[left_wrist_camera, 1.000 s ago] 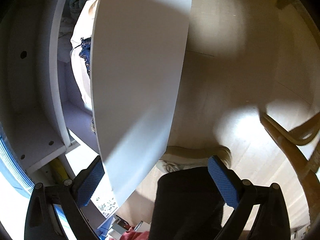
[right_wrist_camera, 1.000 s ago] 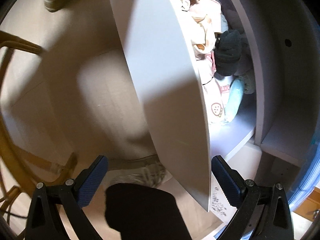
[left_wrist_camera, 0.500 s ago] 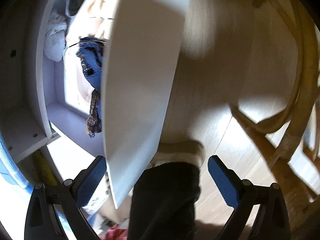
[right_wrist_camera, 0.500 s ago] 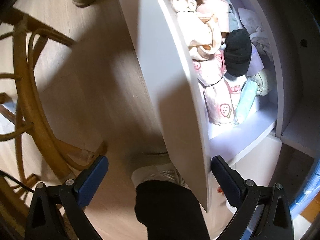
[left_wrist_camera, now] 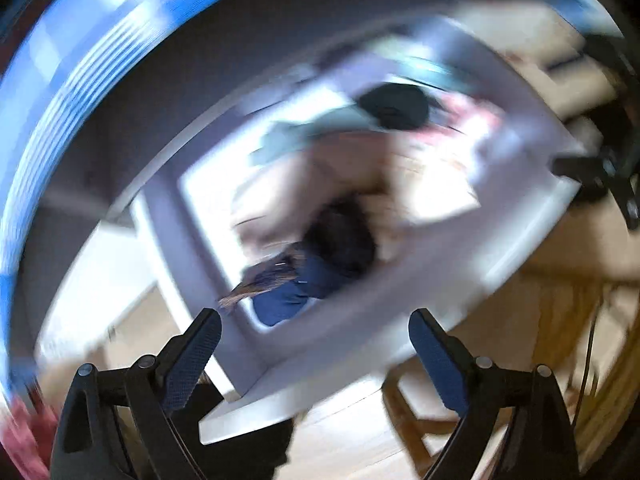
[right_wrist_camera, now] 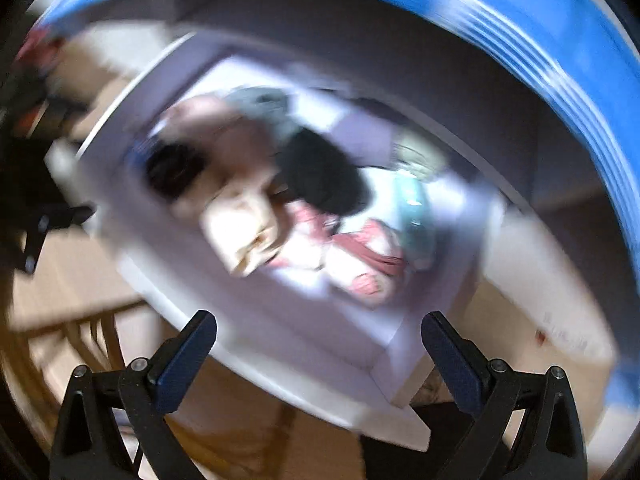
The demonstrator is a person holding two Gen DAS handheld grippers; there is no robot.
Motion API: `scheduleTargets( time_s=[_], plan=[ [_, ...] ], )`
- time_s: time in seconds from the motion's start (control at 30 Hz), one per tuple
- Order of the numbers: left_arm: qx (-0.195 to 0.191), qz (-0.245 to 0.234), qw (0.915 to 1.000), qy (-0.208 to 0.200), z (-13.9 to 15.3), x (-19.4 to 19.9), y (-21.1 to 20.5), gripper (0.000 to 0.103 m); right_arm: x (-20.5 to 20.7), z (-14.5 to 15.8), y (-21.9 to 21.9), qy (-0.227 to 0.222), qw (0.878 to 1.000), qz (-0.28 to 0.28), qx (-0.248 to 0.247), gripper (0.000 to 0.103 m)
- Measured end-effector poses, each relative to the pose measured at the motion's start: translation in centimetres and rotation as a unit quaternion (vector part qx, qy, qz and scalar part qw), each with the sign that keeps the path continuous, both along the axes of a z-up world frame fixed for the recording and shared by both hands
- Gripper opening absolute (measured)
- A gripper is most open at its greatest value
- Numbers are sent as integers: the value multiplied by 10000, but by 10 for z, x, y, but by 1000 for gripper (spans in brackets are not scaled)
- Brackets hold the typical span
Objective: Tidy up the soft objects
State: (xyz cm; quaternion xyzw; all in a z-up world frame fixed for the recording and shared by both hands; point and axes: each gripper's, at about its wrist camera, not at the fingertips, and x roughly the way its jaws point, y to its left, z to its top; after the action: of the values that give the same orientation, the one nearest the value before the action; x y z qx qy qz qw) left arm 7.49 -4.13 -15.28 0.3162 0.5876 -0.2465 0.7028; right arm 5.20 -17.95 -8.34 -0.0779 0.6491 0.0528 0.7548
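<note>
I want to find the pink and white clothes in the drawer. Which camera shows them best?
The right wrist view: the pink and white clothes lie mid-frame, sunlit though blurred. The left wrist view shows only a smeared pink patch beside the black hat.

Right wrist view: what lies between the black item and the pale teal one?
Only bare drawer floor shows between black item and teal one; heavy blur in the right wrist view.

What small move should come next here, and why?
Probably steady both grippers over the open drawer before reaching: both views are badly blurred. The left gripper is empty, its jaws closing slightly; the right gripper is open and empty. Then lower toward the black item atop the clothes.
</note>
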Motion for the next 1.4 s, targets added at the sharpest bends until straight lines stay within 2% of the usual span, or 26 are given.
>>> scheduleTargets(
  time_s=[0.1, 0.23, 0.3, 0.43, 0.57, 0.63, 0.8, 0.97, 1.2, 1.4],
  plan=[
    [-46, 803, 9966, 181, -15, 13, 14, 96, 12, -22, -18, 256, 9964, -810, 51, 103],
    [-331, 1965, 9788, 482, -31, 22, 37, 96, 14, -44, -26, 444, 9868, -1543, 192, 103],
    [-316, 2163, 9745, 511, -38, 25, 42, 96, 14, -52, -26, 476, 9831, -1751, 249, 103],
    [-145, 2267, 9730, 411, -50, 23, 40, 96, 11, -68, -21, 599, 9813, -1830, 64, 103],
    [-29, 2361, 9701, 566, -71, 18, 36, 97, -1, -74, -22, 709, 9794, -1890, -1, 103],
    [-89, 2531, 9655, 603, -76, 17, 38, 97, -9, -74, -26, 700, 9751, -2102, 124, 103],
    [-17, 2683, 9616, 574, -81, 16, 42, 97, -23, -85, -43, 759, 9652, -2455, 483, 103],
    [-4, 2677, 9620, 540, -79, 13, 41, 97, -33, -87, -47, 677, 9664, -2439, 450, 103],
    [88, 2654, 9606, 819, -81, 8, 46, 98, -31, -82, -46, 958, 9637, -2445, 475, 103],
    [215, 2633, 9577, 1143, -89, 0, 49, 98, -30, -91, -49, 1195, 9607, -2455, 498, 103]
  ],
)
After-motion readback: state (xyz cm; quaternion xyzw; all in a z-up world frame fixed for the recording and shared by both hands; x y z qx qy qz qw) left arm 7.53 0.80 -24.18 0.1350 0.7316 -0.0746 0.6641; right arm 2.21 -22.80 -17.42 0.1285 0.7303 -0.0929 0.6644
